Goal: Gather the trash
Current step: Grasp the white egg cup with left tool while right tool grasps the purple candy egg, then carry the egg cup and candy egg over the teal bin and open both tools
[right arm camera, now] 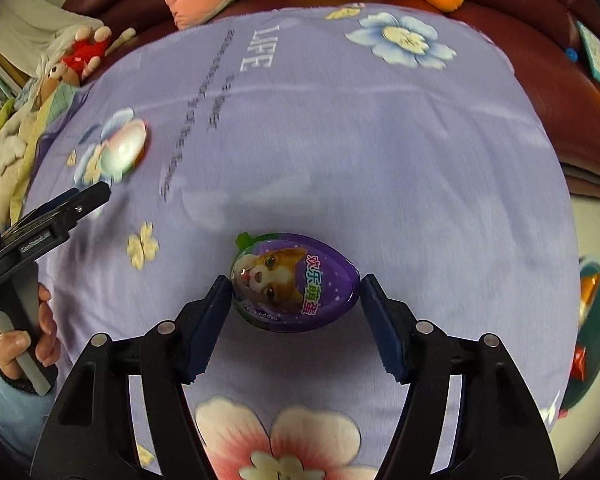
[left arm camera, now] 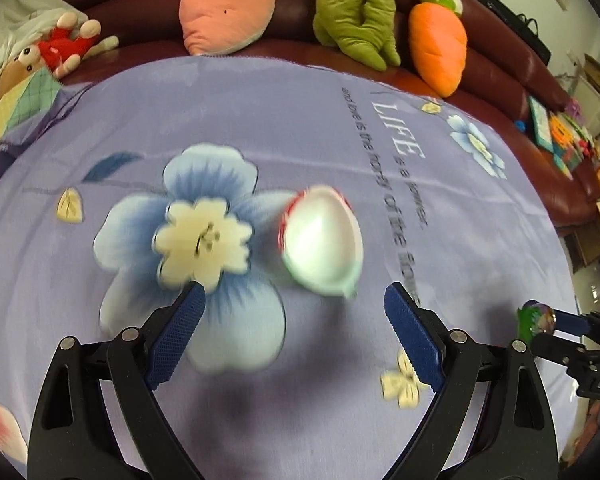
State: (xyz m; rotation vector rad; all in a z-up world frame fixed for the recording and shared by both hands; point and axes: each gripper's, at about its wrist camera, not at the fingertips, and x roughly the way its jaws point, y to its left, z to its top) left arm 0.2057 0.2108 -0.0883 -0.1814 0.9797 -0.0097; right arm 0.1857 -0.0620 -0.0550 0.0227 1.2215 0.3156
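Purple egg-shaped package (right arm camera: 296,284) clamped between pads of right gripper (right arm camera: 296,304), above lilac flowered cloth (right arm camera: 380,140). White egg-shaped shell half (left arm camera: 320,240) lying on cloth, just beyond left gripper (left arm camera: 296,320); its jaws held apart, nothing between. Plush toys (left arm camera: 228,4) seen behind cloth.

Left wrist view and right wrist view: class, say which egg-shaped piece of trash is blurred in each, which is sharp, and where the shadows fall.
Left wrist view: the white egg shell half is smeared by motion blur; a dark shadow lies on the purple cloth below it. Right wrist view: the purple egg is sharp between the right gripper pads, shadow beneath.
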